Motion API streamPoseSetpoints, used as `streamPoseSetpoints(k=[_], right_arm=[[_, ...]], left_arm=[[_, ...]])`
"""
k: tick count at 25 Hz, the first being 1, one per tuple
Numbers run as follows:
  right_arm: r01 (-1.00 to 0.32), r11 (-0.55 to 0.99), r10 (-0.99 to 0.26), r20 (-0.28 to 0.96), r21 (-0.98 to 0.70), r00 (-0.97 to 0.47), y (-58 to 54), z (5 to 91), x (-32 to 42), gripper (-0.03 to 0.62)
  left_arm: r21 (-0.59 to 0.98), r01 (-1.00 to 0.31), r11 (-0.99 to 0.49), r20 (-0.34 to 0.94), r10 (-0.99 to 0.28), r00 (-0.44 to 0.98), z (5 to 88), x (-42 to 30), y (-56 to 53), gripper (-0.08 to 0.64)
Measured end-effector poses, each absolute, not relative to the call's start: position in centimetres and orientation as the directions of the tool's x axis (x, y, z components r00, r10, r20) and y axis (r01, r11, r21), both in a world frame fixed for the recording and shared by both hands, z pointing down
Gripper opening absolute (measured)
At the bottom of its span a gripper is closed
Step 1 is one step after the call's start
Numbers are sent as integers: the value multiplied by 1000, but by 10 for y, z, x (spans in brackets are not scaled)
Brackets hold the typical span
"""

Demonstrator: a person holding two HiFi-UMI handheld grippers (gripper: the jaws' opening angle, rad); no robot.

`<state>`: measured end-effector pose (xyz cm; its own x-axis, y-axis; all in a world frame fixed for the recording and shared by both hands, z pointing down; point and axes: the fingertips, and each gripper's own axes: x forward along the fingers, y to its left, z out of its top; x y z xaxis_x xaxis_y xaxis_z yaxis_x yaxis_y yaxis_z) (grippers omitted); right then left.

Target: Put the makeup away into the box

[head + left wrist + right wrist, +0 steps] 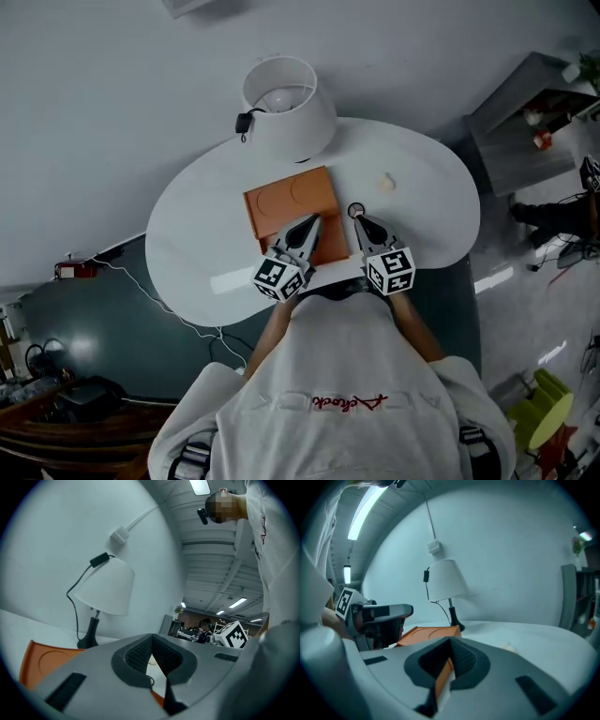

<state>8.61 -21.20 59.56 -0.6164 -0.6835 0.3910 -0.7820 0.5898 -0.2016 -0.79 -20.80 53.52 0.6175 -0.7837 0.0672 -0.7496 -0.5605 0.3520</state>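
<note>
From the head view, the orange box (291, 202) lay in the middle of the white table (202, 234), lid down and flat, just in front of the lamp (286, 103). I held both tools at its near edge. The left gripper (309, 222) was over the near right part of the lid and the right gripper (357, 218) just beside the box's right edge, as I judged, to get the lid up. A small dark ring (355, 210) sat at the right tip; I couldn't tell what it was. The only loose piece I saw was a small pale item (385, 183) on the table to the right of the box, apart from it, probably the makeup waiting to go in.

In the left gripper view, my jaws were pressed tip to tip with nothing between them. The box showed low at the left, under the lamp.

In the right gripper view, those jaws were closed as tight as they go. The orange strip in the gap behind the tips looked like the box's edge lying beyond them, and I could make out nothing pinched. The pale item lay on the table past the jaws, to the right.
</note>
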Motion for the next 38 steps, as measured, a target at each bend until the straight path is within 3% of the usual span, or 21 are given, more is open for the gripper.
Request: streamPoseSetpoints(k=[8, 26, 32, 33, 35, 38], right_arm=[[-842, 507, -729, 430, -183, -532, -204, 604, 135, 20], [-839, 502, -607, 605, -210, -515, -165, 681, 126, 20], [-844, 515, -610, 628, -150, -484, -169, 688, 126, 23], [-839, 524, -601, 633, -148, -488, -169, 690, 125, 36], [-829, 537, -582, 644, -155, -497, -169, 693, 122, 166], [-820, 549, -554, 665, -161, -501, -169, 699, 118, 207]], left_arm=[[361, -697, -620, 87, -722, 687, 541, 32, -211, 9], [429, -716, -551, 178, -725, 665, 589, 12, -203, 9], [439, -709, -552, 179, -719, 671, 592, 13, -205, 9], [440, -708, -553, 178, -719, 672, 592, 13, -206, 9], [442, -706, -553, 175, -719, 673, 591, 13, -207, 9], [445, -708, -549, 170, -724, 669, 590, 11, -209, 9]])
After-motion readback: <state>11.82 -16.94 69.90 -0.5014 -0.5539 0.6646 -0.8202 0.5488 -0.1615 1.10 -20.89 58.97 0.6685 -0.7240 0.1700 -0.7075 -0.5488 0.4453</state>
